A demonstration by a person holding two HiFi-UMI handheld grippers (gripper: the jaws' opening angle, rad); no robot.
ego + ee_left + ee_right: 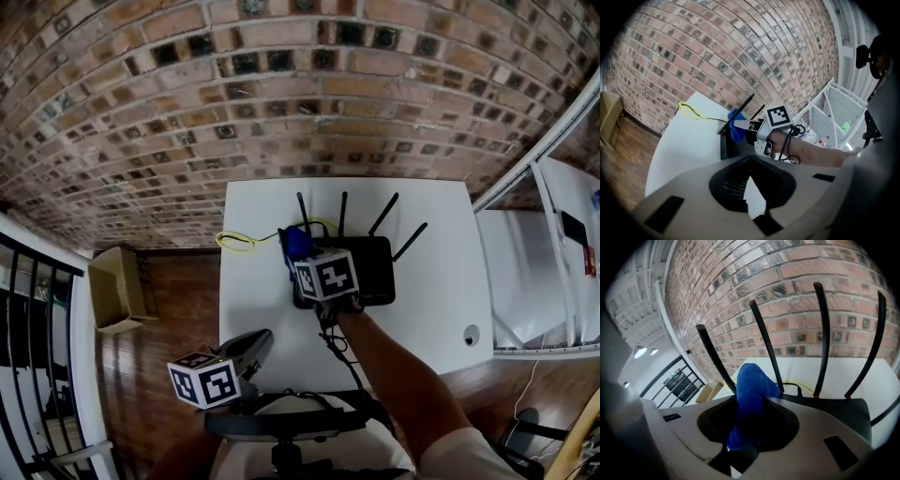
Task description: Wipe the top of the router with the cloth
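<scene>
Light's looking soft & even in all 3 views, no hard shadows showing. In head view the white table (441, 281) is reading brightest, nearly blowing out, while the black router (375, 272) is losing detail. Brick wall (281, 94) is bowing hard w/ fisheye, worst twd edges. Both gripper views are sitting inside a round dark vignette, corners going black. In right gripper view ceiling lamps (640, 351) are glowing at left; blue cloth (751, 385) is looking sharp, nearest foreground going soft. In left gripper view the shelving (834, 112) is washing out bright.
</scene>
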